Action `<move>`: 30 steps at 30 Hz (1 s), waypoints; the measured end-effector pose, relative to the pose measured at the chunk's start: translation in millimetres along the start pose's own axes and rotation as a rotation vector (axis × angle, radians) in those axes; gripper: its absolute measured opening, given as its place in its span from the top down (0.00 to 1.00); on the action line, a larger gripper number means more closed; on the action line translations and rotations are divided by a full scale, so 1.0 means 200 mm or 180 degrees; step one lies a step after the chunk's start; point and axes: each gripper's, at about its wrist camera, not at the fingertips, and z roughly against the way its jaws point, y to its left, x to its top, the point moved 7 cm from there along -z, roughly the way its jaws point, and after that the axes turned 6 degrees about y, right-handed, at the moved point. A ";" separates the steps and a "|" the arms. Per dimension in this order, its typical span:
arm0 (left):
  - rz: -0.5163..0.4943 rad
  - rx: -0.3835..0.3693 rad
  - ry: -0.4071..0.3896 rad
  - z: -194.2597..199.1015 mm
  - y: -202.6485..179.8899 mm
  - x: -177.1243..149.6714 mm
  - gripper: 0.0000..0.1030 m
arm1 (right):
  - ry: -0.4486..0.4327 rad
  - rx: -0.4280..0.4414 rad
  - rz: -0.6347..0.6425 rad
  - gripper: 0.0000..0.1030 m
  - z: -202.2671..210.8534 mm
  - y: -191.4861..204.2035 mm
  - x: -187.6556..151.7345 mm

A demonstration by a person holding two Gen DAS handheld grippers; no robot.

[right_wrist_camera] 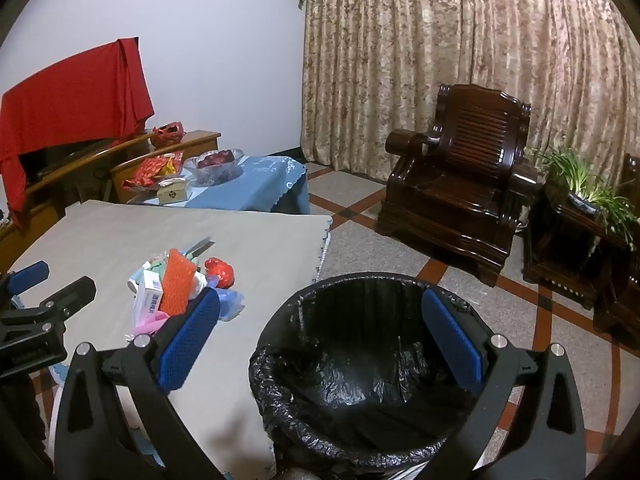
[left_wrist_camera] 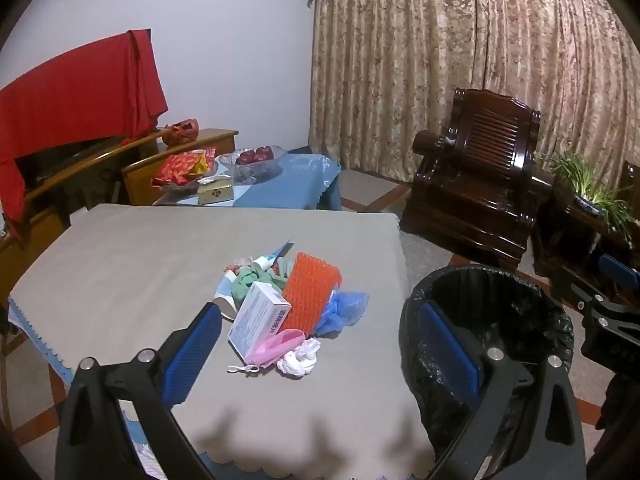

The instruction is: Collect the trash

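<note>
Grey table (left_wrist_camera: 120, 264) — trash pile (left_wrist_camera: 280, 304) mid-top, edges bare; both grippers (left_wrist_camera: 320, 344) (right_wrist_camera: 320, 336) released, empty.

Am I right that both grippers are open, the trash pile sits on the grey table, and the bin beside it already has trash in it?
Not quite: the bin holds only its black liner, as the right wrist view shows. Left gripper and right gripper are open, and the trash pile sits on the grey table.

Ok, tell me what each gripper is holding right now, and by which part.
Nothing. The left gripper and right gripper are both open and empty.
</note>
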 end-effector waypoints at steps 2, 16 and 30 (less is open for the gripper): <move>-0.0005 0.0011 0.0001 0.00 0.00 0.00 0.06 | 0.0001 -0.0001 0.0003 0.05 0.00 0.00 0.00; -0.0035 0.0028 0.0002 0.00 0.00 0.00 0.06 | 0.0006 0.0003 -0.0002 0.05 -0.01 0.00 0.00; -0.0032 0.0026 0.0004 0.00 0.00 0.00 0.06 | 0.0020 0.0011 -0.0005 0.05 0.00 0.00 0.00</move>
